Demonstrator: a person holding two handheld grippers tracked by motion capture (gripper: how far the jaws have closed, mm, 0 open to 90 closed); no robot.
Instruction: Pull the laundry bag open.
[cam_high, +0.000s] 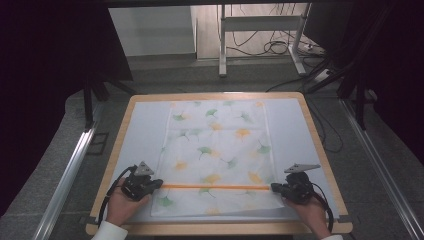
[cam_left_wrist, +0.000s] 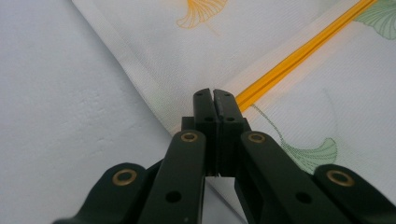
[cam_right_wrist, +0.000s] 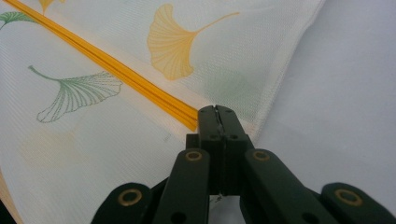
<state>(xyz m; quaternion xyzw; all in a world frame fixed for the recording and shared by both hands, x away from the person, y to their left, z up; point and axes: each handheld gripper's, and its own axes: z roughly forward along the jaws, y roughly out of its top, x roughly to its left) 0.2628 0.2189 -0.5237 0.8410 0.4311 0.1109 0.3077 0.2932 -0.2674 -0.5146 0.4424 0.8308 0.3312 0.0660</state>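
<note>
A white mesh cloth bag (cam_high: 215, 145) printed with green and yellow ginkgo leaves lies flat on the table, with an orange zipper (cam_high: 215, 187) running across its near part. My left gripper (cam_high: 159, 184) is at the zipper's left end, jaws pressed together on the bag's edge. In the left gripper view the gripper (cam_left_wrist: 214, 93) pinches the bag (cam_left_wrist: 154, 37) just where the zipper (cam_left_wrist: 299, 56) ends. My right gripper (cam_high: 274, 188) is at the zipper's right end. In the right gripper view the gripper (cam_right_wrist: 216, 109) clamps the bag (cam_right_wrist: 93, 140) at the tip of the zipper (cam_right_wrist: 107, 63).
A white mat (cam_high: 140, 130) covers the wooden table (cam_high: 210, 229) under the bag. A hand holds each gripper at the near edge. Beyond the table stand a metal frame (cam_high: 222, 45) and loose cables (cam_high: 275, 47) on the floor.
</note>
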